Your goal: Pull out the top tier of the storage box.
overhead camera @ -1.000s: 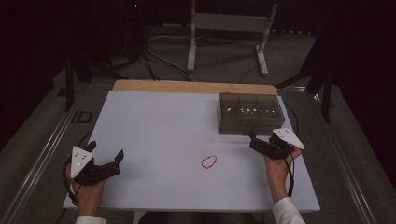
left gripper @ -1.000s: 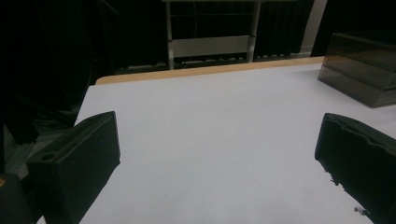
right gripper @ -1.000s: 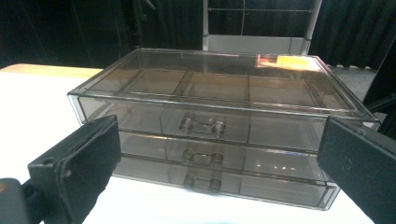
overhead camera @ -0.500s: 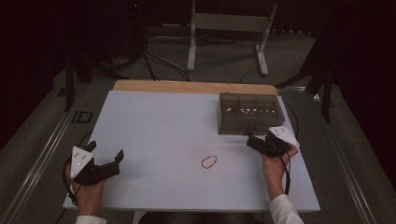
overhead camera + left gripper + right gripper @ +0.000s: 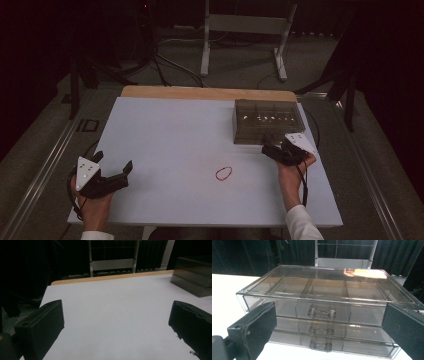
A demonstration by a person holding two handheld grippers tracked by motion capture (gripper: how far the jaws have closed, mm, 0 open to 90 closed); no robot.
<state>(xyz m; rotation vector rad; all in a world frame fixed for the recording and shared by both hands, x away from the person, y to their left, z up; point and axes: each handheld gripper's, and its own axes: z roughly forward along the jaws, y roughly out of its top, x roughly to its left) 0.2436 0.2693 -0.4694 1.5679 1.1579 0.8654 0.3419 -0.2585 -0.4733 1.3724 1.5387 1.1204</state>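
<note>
The right tool [image 5: 329, 325], jaws wide apart, faces a clear drawer box [image 5: 324, 297] with three handles.

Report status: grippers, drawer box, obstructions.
Right gripper open, facing the clear drawer box, handles between its jaws, no contact. Left gripper open, idle near table's edge. Red rubber band lies apart, nothing blocking.

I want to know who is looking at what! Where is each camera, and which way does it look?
High view: above the person's side, looking forward and down on the table; both hands show, with left gripper and right gripper.
Left gripper view: rides the left gripper, facing bare tabletop between open jaws.
Right gripper view: rides the right gripper, facing the clear drawer box.
All three views share the drawer box.
</note>
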